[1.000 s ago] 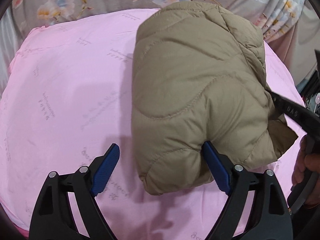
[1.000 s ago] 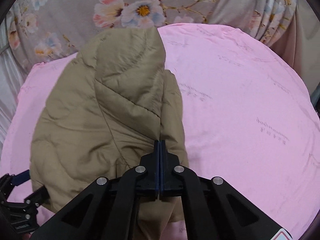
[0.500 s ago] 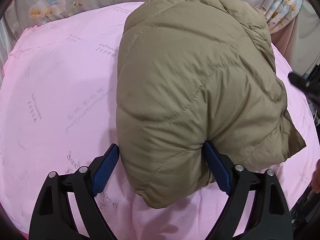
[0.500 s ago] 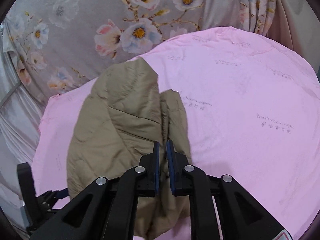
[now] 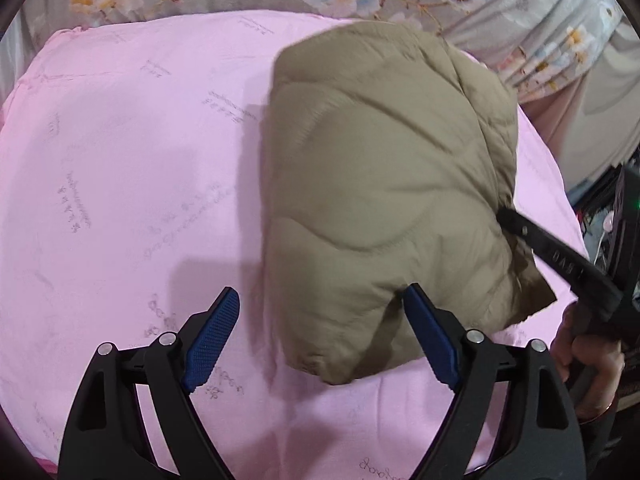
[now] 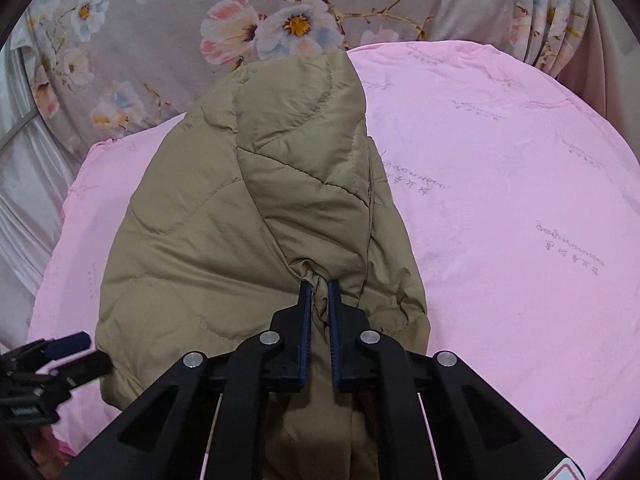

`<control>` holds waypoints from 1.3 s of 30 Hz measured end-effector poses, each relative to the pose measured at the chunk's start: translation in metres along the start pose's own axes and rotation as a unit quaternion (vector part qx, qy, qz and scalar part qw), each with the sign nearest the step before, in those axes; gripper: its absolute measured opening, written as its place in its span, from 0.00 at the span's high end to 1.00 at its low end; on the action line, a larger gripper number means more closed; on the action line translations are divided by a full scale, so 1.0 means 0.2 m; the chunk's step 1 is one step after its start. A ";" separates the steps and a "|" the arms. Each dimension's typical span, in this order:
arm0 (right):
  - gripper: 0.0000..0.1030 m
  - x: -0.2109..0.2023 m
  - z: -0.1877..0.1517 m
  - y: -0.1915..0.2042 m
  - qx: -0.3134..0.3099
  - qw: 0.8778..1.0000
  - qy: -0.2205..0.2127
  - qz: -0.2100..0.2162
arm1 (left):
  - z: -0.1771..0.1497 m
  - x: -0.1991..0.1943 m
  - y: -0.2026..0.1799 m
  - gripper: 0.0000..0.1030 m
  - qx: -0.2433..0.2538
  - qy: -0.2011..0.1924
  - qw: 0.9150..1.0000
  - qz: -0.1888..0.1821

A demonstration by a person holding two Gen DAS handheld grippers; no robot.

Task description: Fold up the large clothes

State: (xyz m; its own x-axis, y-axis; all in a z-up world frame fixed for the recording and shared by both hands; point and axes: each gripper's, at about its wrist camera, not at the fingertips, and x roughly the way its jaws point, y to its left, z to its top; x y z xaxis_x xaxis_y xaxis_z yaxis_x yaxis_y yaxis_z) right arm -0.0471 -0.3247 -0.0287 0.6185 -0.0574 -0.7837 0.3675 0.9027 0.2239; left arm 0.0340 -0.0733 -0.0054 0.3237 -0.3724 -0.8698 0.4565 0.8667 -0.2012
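A folded tan quilted jacket (image 5: 384,184) lies on the pink sheet (image 5: 120,184). My left gripper (image 5: 320,320) is open, its jaws wide apart; the jacket's near left corner bulges between them and against the right pad (image 5: 430,340). In the right wrist view the jacket (image 6: 248,220) fills the middle. My right gripper (image 6: 318,292) is nearly closed, pinching a fold of the jacket's near edge between its pads. The right gripper also shows in the left wrist view (image 5: 560,256), and the left gripper at the right wrist view's lower left (image 6: 60,352).
A grey floral curtain (image 6: 280,20) hangs behind the pink sheet (image 6: 520,200). The sheet's edges drop off at left and right. A hand (image 5: 588,356) grips the right tool's handle at the lower right of the left wrist view.
The right gripper moved back in onto the jacket's edge and now pinches a fold. The left gripper stayed open and drew back a little; the jacket looks smaller and more to the right.
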 end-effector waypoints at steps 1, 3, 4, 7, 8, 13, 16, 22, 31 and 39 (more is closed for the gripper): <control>0.94 0.01 -0.01 -0.02 0.004 1.000 0.003 -0.001 | 0.01 -0.01 0.00 0.21 -0.003 -0.006 1.000 0.000; 0.94 0.04 -0.03 -0.06 0.012 1.000 0.011 0.000 | 0.03 0.03 -0.02 0.19 0.005 -0.001 1.000 0.009; 0.94 0.05 -0.04 -0.07 0.014 1.000 0.013 -0.003 | 0.03 0.06 -0.02 0.19 0.007 0.004 1.000 0.009; 0.94 0.08 -0.06 -0.09 0.011 1.000 0.018 -0.022 | 0.02 0.14 -0.09 0.19 0.028 0.013 0.999 0.019; 0.94 0.10 -0.06 -0.10 0.012 0.999 0.021 -0.026 | 0.01 0.15 -0.11 0.18 0.036 0.013 0.999 0.023; 0.94 0.17 -0.09 -0.16 0.022 0.999 0.028 -0.032 | 0.00 0.27 -0.14 0.12 0.048 0.025 0.998 0.023; 0.94 0.19 -0.09 -0.16 0.019 0.999 0.028 -0.037 | -0.02 0.30 -0.16 0.12 0.053 0.025 0.998 0.026; 0.93 0.20 -0.10 -0.16 0.014 0.999 0.022 -0.046 | -0.04 0.35 -0.20 0.12 0.072 0.016 0.997 0.038; 0.83 0.08 -0.05 -0.21 0.065 0.997 0.026 -0.017 | -0.02 0.29 -0.23 0.13 0.094 0.003 0.995 0.046; 0.74 -0.17 0.21 -0.17 0.073 0.996 -0.041 0.038 | 0.20 -0.03 -0.19 0.15 0.075 -0.082 0.993 0.037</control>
State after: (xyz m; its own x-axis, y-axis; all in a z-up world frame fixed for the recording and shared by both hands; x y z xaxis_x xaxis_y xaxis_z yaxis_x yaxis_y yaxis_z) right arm -0.0514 -0.3721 0.0157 0.7002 -0.0315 -0.7133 0.4117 0.8340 0.3674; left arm 0.0489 -0.1167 0.0257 0.4850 -0.3694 -0.7926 0.5412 0.8388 -0.0598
